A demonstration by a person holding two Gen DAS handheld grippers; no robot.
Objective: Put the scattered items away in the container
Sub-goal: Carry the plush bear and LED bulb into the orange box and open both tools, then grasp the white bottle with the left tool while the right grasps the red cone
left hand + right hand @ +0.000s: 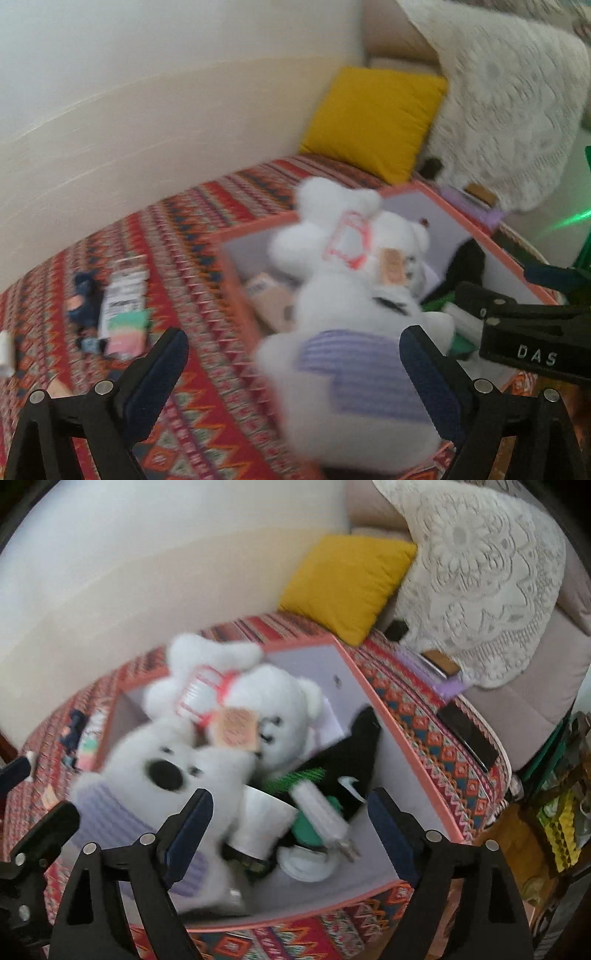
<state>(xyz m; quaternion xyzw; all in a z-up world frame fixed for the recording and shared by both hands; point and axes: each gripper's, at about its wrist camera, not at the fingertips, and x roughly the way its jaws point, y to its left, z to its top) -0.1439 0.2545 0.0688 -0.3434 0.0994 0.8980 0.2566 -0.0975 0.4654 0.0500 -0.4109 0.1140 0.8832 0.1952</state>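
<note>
Tongs: I see my left tongs (293, 363) and right tongs (290, 821) both wide apart, holding nothing.
Bear: big fluffy white teddy bear (347, 295) half in the pink-rimmed box (476, 229).
Next: small packets (123, 306) lie left of my left tongs, nearer that hand.

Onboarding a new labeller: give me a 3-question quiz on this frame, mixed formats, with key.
1. True or false: the white plush bear lies in the pink-rimmed box.
2. Multiple choice: what stands against the wall behind the box? A) a yellow cushion B) a blue bucket C) a lamp
3. Fill in: both the left gripper and the right gripper have their fingers ____.

Key
1. True. It sprawls over the box's contents, with a green brush beside it.
2. A, the yellow cushion.
3. Open; neither pair presses on anything. Small packets lie outside on the patterned cover.
</note>
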